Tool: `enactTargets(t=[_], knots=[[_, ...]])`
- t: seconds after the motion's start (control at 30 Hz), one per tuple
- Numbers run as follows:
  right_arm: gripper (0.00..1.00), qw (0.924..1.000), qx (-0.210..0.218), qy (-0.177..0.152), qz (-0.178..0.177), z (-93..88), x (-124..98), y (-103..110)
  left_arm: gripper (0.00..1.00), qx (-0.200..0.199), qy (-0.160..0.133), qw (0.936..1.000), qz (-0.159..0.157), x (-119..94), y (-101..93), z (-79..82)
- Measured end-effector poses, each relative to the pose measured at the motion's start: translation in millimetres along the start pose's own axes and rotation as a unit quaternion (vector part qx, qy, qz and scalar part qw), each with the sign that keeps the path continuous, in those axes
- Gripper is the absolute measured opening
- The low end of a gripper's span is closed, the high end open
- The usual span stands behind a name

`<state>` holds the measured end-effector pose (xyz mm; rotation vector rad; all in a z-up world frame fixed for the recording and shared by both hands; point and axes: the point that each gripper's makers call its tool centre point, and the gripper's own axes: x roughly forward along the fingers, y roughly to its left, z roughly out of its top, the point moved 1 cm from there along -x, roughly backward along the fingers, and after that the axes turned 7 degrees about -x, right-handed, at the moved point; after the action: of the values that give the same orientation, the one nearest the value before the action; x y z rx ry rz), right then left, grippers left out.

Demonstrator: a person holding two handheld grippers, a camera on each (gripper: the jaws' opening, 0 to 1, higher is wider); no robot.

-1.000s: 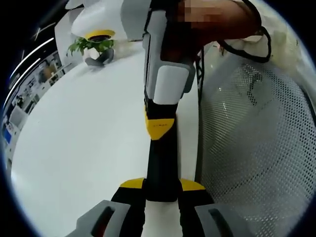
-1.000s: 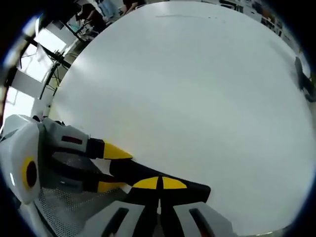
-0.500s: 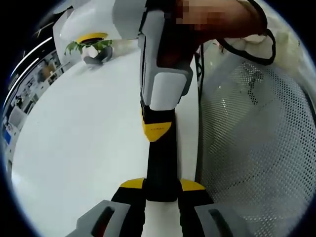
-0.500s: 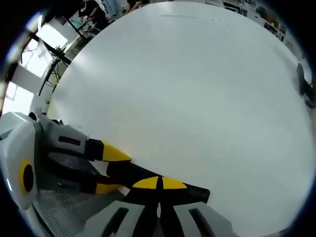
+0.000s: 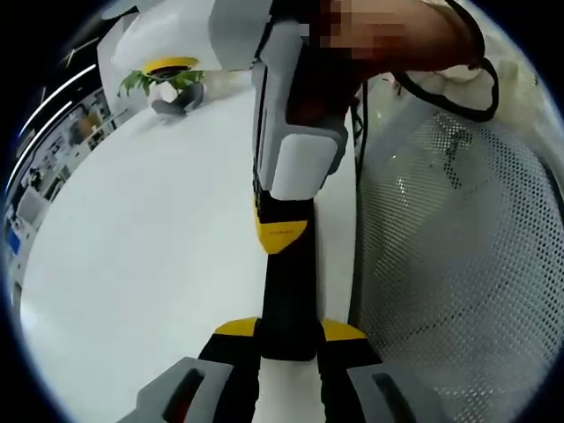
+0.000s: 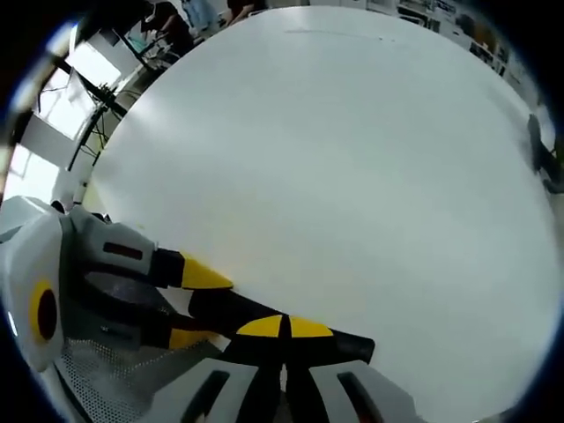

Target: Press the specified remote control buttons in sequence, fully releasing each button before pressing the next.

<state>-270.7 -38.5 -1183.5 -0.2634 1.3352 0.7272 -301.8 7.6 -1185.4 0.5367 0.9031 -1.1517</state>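
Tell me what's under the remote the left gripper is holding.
The white table lies under the black remote. The right gripper presses on its top; buttons beneath are hidden.

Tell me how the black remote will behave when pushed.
The remote looks stiff: it runs straight from the left gripper without sagging. Held at one end, it may pivot if the right gripper pushes. Its smooth casing could slip.

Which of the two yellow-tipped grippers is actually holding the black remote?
The left gripper: its jaws clamp the near end of the remote control. The right gripper, jaws closed together, only touches its top.
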Motion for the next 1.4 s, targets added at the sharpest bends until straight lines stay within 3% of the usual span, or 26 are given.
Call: enactTargets(t=[0.43,0.9,1.4], knots=[[0.00,0.9997,0.011,-0.017,0.016,-0.5,-2.7,-0.1,0.24,0.002,0.000,1.0000,-0.001,0.4,0.5,0.4],[0.00,0.9993,0.025,-0.006,0.026,-10.0,-8.3,0.8,0.24,0.001,0.002,1.0000,-0.001,0.3,0.4,0.6],[0.00,0.9997,0.007,0.001,0.023,-9.9,-8.3,6.6,0.24,0.001,0.003,1.0000,-0.001,0.2,0.4,0.6]])
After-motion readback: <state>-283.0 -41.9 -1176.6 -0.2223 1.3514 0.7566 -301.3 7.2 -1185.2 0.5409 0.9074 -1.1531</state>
